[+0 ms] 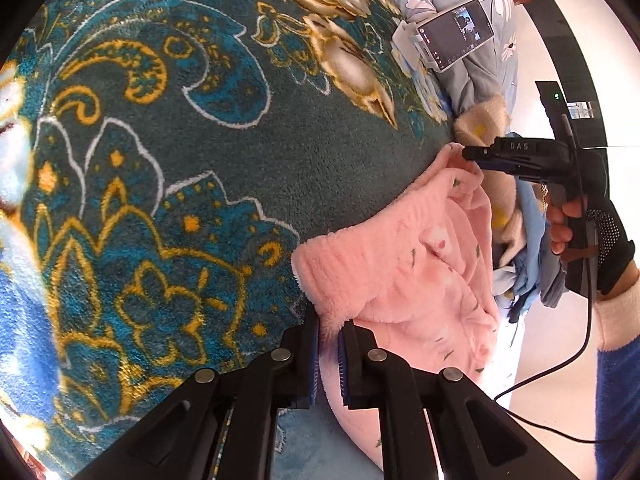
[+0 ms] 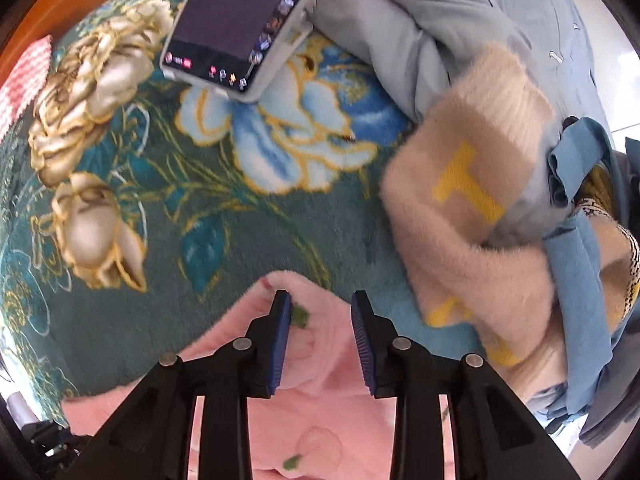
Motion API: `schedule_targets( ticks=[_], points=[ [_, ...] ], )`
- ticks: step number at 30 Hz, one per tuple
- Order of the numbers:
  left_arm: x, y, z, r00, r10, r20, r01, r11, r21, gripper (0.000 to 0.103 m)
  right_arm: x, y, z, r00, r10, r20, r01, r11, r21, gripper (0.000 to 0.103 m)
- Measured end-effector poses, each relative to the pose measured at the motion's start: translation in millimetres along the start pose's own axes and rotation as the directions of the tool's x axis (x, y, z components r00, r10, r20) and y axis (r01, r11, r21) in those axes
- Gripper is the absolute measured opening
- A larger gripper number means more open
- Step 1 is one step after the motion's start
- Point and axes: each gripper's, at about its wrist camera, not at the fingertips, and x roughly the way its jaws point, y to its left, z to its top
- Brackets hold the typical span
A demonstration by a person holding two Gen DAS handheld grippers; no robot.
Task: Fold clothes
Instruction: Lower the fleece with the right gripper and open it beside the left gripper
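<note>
A fluffy pink garment (image 1: 400, 268) with small green and red prints lies on a teal floral blanket (image 1: 208, 148). My left gripper (image 1: 330, 356) is at its near edge, the jaws almost together with pink pile pinched between the blue pads. A gloved hand (image 1: 600, 236) holds my right gripper (image 1: 466, 154) at the garment's far corner. In the right wrist view the right gripper (image 2: 322, 324) stands open over that corner of the pink garment (image 2: 316, 412), a pad on either side of a fold and nothing clamped.
A phone on a white stand (image 2: 236, 28) leans against a grey-blue flowered quilt (image 2: 420, 12). A beige fluffy garment with yellow letters (image 2: 472, 200) and a heap of blue clothes (image 2: 576, 280) lie to the right. A black cable (image 1: 560, 380) hangs over the white floor.
</note>
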Motion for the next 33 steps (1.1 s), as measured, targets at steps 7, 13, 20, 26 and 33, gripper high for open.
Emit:
schedule_targets(
  ticks=[7, 13, 20, 26, 33],
  points=[
    [2.9, 2.6, -0.4, 1.000, 0.000, 0.001, 0.000, 1.000, 0.002, 0.009, 8.8, 13.7, -9.9, 0.998, -0.053, -0.037, 0.051, 0.997, -0.058, 0.015],
    [9.7, -2.6, -3.0, 1.000, -0.004, 0.002, 0.004, 1.000, 0.003, 0.011, -2.1, 7.2, 4.5, 0.998, -0.059, 0.018, 0.059, 0.998, -0.009, 0.008],
    [3.0, -1.0, -1.5, 1.000, 0.024, 0.000, -0.024, 1.000, 0.018, 0.012, 11.9, 22.8, 18.7, 0.997, -0.083, -0.008, 0.083, 0.997, -0.005, 0.008],
    [0.4, 3.0, -1.1, 1.000, 0.030, -0.009, -0.029, 1.000, 0.003, 0.012, -15.6, 20.9, 10.5, 0.999, -0.001, 0.037, 0.001, 1.000, -0.009, 0.025],
    [-6.1, 2.1, -0.6, 0.998, 0.066, -0.009, -0.066, 0.998, 0.007, 0.012, -93.2, -17.5, -42.8, 0.953, 0.173, 0.250, -0.194, 0.979, 0.061, 0.035]
  ],
)
